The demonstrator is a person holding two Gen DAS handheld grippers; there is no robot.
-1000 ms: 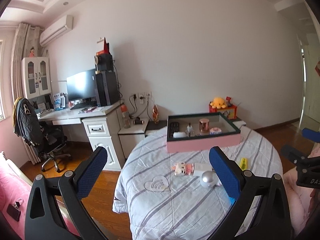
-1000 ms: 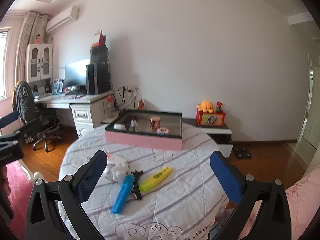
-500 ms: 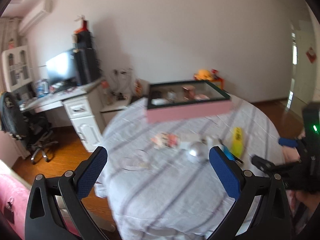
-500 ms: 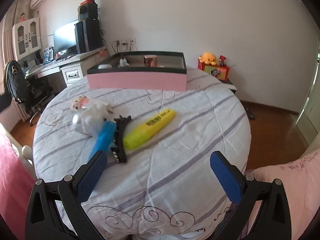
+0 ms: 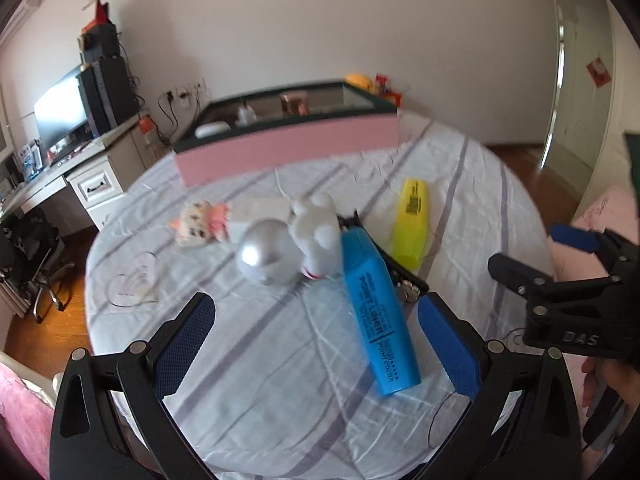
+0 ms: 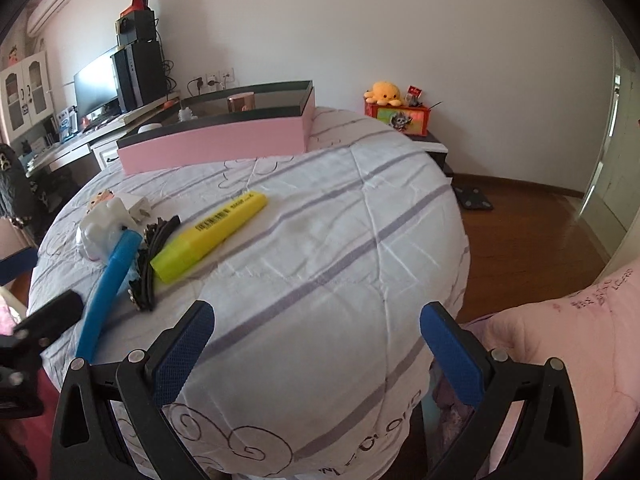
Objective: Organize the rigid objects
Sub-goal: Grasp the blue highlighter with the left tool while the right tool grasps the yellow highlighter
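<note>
Lying flat in a loose cluster on the striped worktop: a blue highlighter (image 5: 378, 316) touching a black hair clip (image 5: 394, 272), with a yellow highlighter (image 5: 411, 222) just beside it. Sitting next to these, a white toy figure (image 5: 318, 236) touching a silver ball (image 5: 269, 252), a small pink-and-white cartoon figure (image 5: 200, 224) and a white charger plug (image 6: 138, 205). Standing at the far edge, a pink-walled, dark-rimmed tray (image 5: 288, 146), holding a copper-coloured cup (image 5: 294, 103), a small bottle (image 5: 245, 114) and a white oval item (image 5: 212, 130).

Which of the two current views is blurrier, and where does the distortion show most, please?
Left wrist view: blurrier, with the pink tray and white toy smeared, though the blue marker print stays readable. Right wrist view: sharper, yellow marker crisp. Both: fisheye bends the table edge and darkens the corners.
</note>
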